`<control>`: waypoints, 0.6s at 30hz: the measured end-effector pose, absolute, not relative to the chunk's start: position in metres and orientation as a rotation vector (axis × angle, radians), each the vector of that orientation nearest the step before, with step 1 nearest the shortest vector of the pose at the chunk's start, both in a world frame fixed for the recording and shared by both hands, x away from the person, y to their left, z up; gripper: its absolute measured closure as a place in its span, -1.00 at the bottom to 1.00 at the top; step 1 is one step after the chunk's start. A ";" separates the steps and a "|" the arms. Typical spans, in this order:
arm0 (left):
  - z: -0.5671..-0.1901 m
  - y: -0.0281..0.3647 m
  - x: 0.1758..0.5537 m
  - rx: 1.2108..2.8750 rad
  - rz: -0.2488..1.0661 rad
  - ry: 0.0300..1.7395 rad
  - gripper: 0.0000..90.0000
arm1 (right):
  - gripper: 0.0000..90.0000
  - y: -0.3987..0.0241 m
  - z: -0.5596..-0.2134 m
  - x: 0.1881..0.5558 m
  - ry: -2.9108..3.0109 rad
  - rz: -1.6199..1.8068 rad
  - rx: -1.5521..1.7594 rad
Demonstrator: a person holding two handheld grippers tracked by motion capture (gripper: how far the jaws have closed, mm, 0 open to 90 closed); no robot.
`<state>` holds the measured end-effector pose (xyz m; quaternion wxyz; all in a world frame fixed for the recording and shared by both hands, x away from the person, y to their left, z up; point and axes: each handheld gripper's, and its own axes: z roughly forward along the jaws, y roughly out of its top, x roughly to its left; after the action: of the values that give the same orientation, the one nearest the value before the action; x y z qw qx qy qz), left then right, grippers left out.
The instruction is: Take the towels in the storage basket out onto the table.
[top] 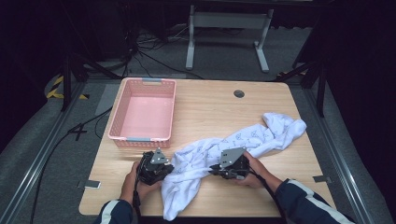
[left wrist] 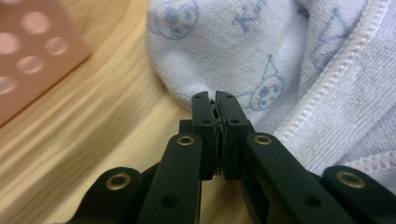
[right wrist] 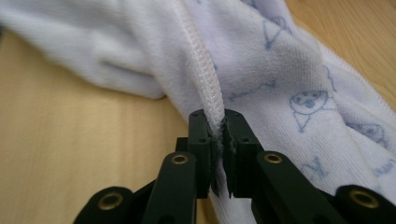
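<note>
A white towel (top: 233,142) with a blue print lies crumpled across the table's right half, and one end hangs over the front edge. My left gripper (top: 158,169) sits at the towel's left fold. In the left gripper view its jaws stand pressed together, and the left gripper (left wrist: 215,99) nips the rim of a rounded fold of the towel (left wrist: 224,46). My right gripper (top: 229,165) rests on the towel's middle. In the right gripper view the right gripper (right wrist: 218,119) is shut on the stitched hem (right wrist: 205,74), which runs down between its jaws.
An empty pink perforated basket (top: 120,122) stands on the table's left half, just beyond my left gripper; its wall (left wrist: 32,51) is close by in the left gripper view. A round cable hole (top: 239,94) sits near the far edge. Bare wood (right wrist: 70,140) lies beside the towel.
</note>
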<state>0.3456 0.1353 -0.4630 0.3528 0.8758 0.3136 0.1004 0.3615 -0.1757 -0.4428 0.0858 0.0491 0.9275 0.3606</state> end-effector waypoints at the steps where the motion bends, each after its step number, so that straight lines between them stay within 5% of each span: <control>1: -0.460 0.139 0.344 2.262 0.264 0.824 0.94 | 0.84 -0.181 -0.438 0.358 2.767 1.092 0.126; 9: -0.445 0.174 0.334 2.186 0.393 0.924 0.95 | 0.85 -0.243 -0.410 0.325 2.812 1.084 -0.034; 18: -0.443 0.202 0.334 2.125 0.468 1.075 0.93 | 0.80 -0.313 -0.432 0.307 2.871 0.938 0.129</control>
<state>0.3336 0.2023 -0.4432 0.3498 0.8203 0.4149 0.1807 0.3072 -0.3131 -0.4324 0.0592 0.0425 0.9481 0.3096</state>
